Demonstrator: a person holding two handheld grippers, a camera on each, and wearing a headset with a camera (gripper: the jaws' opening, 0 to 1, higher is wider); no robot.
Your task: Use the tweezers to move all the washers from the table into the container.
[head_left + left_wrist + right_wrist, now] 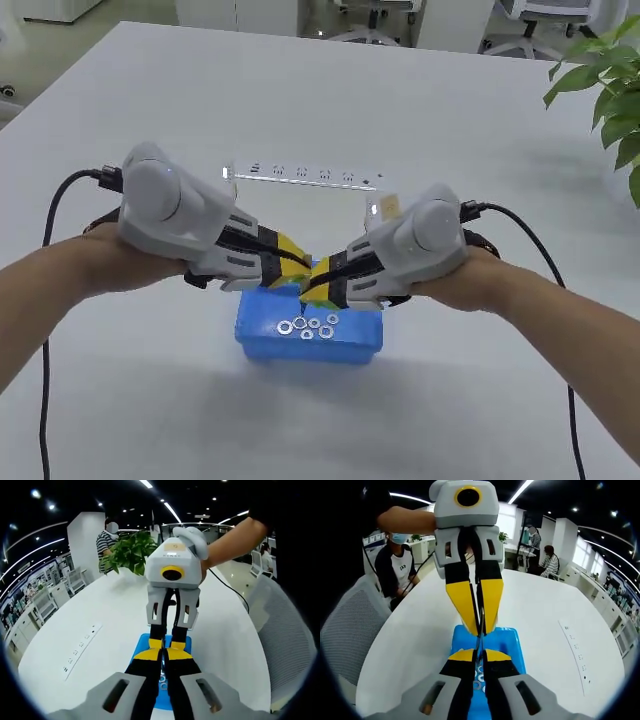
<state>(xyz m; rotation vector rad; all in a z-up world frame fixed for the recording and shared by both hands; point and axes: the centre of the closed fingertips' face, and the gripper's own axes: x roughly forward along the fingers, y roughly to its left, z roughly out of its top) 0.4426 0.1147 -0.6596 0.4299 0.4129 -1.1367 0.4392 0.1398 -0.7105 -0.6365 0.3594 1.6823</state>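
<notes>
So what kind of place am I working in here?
Most likely an open-plan office: a long white table with a power strip on it, swivel chairs beyond it, a leafy plant at the side, and rows of desks behind.

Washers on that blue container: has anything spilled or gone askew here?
Nothing looks spilled: the washers lie clustered in the blue container. The only curious sight: the left gripper and right gripper meet tip to tip above it, both apparently pinching thin tweezers.
</notes>
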